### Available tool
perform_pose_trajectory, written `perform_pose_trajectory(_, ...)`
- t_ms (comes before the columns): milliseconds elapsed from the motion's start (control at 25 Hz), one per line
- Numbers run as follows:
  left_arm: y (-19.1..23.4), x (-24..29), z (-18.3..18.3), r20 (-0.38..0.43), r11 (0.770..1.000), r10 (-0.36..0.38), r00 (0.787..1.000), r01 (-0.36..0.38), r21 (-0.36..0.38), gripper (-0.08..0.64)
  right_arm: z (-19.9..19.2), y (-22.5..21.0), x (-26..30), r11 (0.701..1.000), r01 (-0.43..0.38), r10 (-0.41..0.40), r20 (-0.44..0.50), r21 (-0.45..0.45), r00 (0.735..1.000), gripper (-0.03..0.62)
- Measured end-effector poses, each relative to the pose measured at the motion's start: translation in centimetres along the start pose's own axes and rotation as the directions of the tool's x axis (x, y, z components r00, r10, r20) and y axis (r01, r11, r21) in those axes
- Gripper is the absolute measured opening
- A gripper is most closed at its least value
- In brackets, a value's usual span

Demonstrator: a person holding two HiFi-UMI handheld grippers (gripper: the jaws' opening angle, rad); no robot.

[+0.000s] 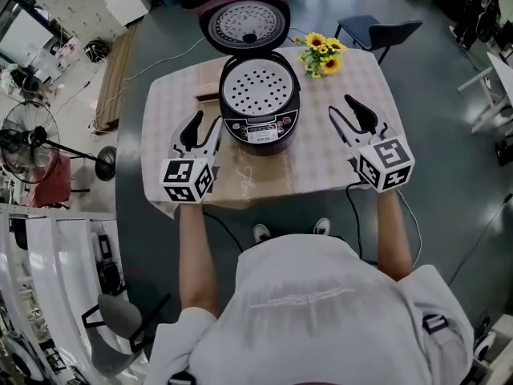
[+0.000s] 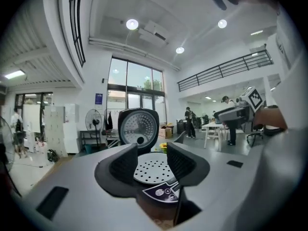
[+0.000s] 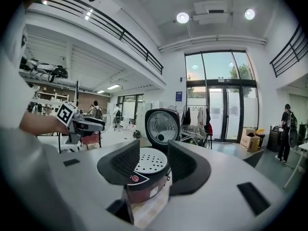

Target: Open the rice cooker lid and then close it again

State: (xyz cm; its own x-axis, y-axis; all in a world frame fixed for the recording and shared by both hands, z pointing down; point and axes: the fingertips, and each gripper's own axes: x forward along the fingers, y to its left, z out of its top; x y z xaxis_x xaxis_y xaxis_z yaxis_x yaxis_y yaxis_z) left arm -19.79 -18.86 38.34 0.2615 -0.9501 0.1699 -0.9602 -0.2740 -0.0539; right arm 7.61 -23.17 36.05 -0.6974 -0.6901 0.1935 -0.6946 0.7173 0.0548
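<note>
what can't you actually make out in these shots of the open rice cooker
- Print on the control panel: too small in the head view, blurred and partly covered in both gripper views.
- Inside of the rice cooker below the perforated steamer tray: the tray covers it in every view.
- What the sunflowers stand in: the blooms hide it from above.

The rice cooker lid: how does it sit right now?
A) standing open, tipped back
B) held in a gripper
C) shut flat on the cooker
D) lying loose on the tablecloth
A: the lid stands raised behind the rice cooker, leaving the perforated tray inside in plain sight.
</note>
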Motion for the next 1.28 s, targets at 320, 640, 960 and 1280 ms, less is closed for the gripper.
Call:
perform_pose_trajectory(320, 4.0, -2.2, -1.1, -0.033, 0.992, 0.121, 0.992, -0.119, 0.037, 0.201, 1.1, 2.3, 2.1, 1.0, -0.019, 0.019, 0.025, -0.013, 1.0, 0.196)
perform_pose_trajectory(640, 5.1, -2.0, -1.0, -0.049, 0.994, 0.074, 0.996, -0.069, 0.084, 0.196, 1.9, 4.2, 3.2, 0.999, 0.007, -0.006, 0.02, -0.032, 1.0, 0.196)
perform_pose_trajectory(960, 7.0, -2.6, -1.3, -0.094, 0.995, -0.002, 0.996, 0.011, 0.098, 0.195, 3.7, 6.5, 3.8, 0.999, 0.044, -0.044, 0.039, -0.009, 0.998, 0.196)
perform_pose_trajectory(1280, 8.3, -1.4, -1.1, -0.122, 0.983, -0.097, 0.988, 0.114, 0.142, 0.185, 3.7, 9.1, 3.8, 0.997, 0.073, -0.073, 0.012, 0.001, 0.997, 0.196)
